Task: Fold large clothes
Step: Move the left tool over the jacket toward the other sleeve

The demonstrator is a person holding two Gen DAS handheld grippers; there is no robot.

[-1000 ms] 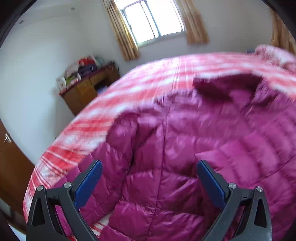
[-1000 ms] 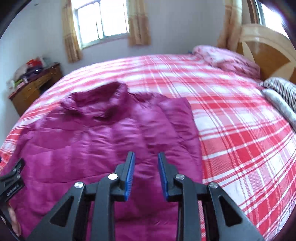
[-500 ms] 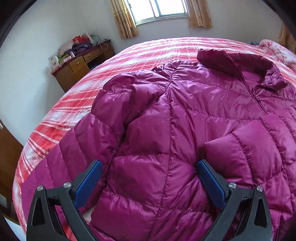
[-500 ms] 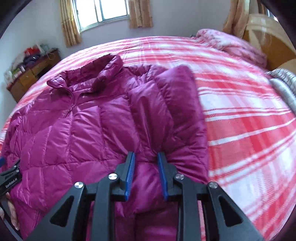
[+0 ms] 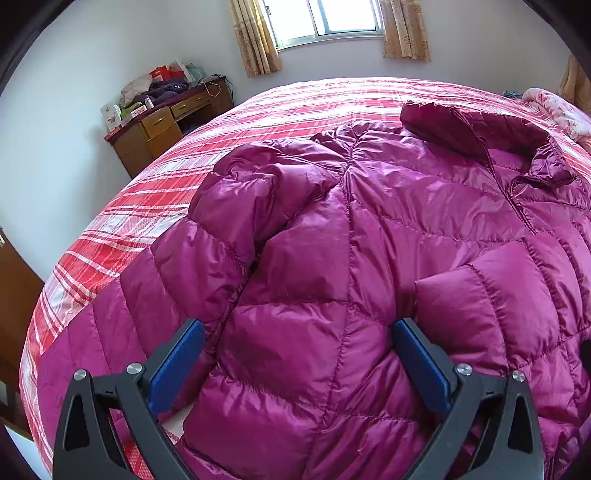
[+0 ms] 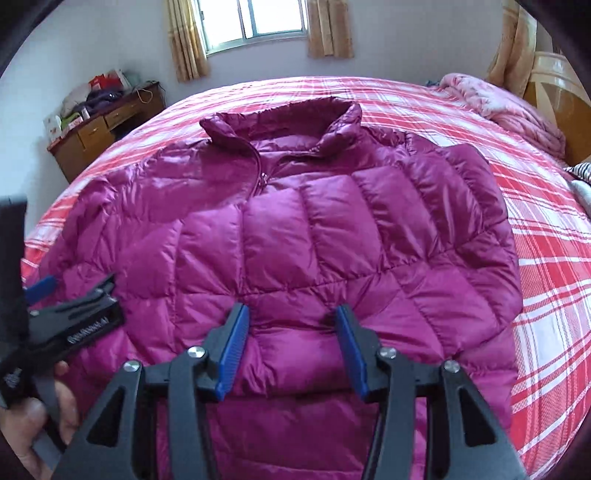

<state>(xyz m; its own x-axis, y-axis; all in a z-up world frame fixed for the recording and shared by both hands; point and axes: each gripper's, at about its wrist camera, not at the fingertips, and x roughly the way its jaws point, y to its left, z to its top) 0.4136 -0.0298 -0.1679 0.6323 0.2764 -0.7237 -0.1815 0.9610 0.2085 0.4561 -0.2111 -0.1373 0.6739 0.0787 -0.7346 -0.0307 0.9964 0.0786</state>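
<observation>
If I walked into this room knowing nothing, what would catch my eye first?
A shiny magenta puffer jacket spread front-up across the middle of a red-and-white checked bed, collar toward the window. Near its lower edge, the right gripper is opening with a puffy fold between its blue pads, and the left gripper stands wide open over the jacket.

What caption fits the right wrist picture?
Right gripper opening over a purple puffy jacket spread on a red checked bed.

A glossy, quilted magenta nylon puffer jacket [image 6: 295, 229] lies on the matt red-and-white plaid cloth bedspread [image 6: 546, 236], with a polished brown wooden desk [image 5: 162, 129] beyond that bedspread.
</observation>
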